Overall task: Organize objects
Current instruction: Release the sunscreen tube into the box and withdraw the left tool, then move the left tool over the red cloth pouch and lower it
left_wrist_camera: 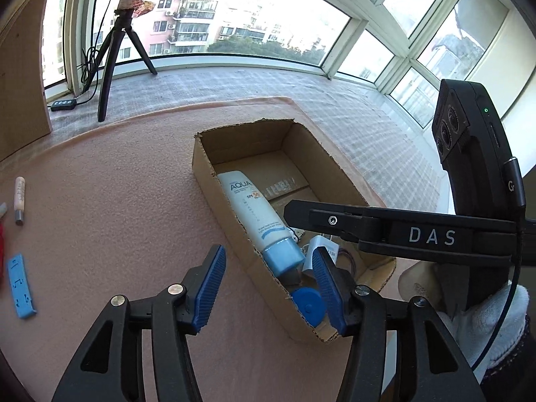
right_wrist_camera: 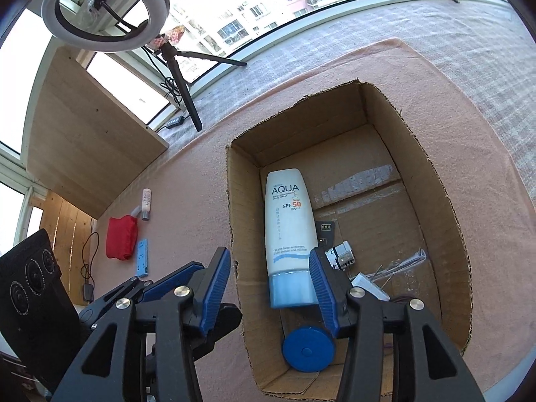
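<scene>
A cardboard box [left_wrist_camera: 214,181] [right_wrist_camera: 445,221] lies open on the pink mat. A white AQUA sunscreen tube [left_wrist_camera: 249,214] [right_wrist_camera: 288,224] with a light blue cap lies inside, along the left wall. A round blue disc [left_wrist_camera: 308,305] [right_wrist_camera: 308,345] and small plug-like parts [right_wrist_camera: 341,254] sit at the near end. My left gripper [left_wrist_camera: 268,288] is open, its blue pads straddling the box's near left wall, gripping nothing. My right gripper [right_wrist_camera: 269,289] is open above the tube's cap without pressing it. From the left wrist it reaches over the box from the right, held by a gloved hand [left_wrist_camera: 502,328].
On the mat left of the box lie a red pouch [right_wrist_camera: 122,238], a blue strip [left_wrist_camera: 21,288] [right_wrist_camera: 142,256] and a small beige tube [left_wrist_camera: 19,199] [right_wrist_camera: 146,204]. A ring light [right_wrist_camera: 104,10] on a tripod [left_wrist_camera: 110,67] stands by the window. A wooden panel [right_wrist_camera: 90,140] stands at the left.
</scene>
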`<state>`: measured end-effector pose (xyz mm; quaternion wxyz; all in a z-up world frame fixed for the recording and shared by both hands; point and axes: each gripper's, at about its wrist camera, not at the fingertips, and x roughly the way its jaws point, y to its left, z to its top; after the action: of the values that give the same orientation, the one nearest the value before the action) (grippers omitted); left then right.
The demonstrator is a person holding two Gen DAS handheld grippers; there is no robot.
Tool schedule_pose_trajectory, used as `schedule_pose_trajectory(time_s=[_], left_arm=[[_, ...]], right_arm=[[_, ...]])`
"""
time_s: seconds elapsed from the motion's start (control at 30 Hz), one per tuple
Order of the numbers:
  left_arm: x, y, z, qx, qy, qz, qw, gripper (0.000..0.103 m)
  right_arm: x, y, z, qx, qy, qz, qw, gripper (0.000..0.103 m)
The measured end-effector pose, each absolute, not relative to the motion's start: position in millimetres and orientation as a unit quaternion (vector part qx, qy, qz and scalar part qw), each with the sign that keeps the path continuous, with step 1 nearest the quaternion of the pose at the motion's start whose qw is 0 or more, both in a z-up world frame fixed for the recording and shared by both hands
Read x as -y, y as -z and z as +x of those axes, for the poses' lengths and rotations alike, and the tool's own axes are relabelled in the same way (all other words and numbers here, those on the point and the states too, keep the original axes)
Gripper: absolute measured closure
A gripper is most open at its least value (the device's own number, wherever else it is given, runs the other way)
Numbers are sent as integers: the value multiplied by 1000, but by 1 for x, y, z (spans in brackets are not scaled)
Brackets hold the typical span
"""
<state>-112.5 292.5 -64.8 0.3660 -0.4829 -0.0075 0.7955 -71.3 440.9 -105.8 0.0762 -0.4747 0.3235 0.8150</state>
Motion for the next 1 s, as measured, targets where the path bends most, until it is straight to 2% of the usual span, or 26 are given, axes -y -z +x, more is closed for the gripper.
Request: schedule_pose_trajectory(time_s=[0.47,0.63,1.0], left_arm=[[-114,58,-125,29,-832,-480,277,40],[-46,58,-146,66,-841,-481,240,40],[61,73,-220,94,-850,-489,171,39]], right_arm=[[-339,95,-89,-286,-837,-463,52,53],[-301,90,-105,-270,-845,-459,46,53],[-218,93,-107,-263,-835,-481,41,52]])
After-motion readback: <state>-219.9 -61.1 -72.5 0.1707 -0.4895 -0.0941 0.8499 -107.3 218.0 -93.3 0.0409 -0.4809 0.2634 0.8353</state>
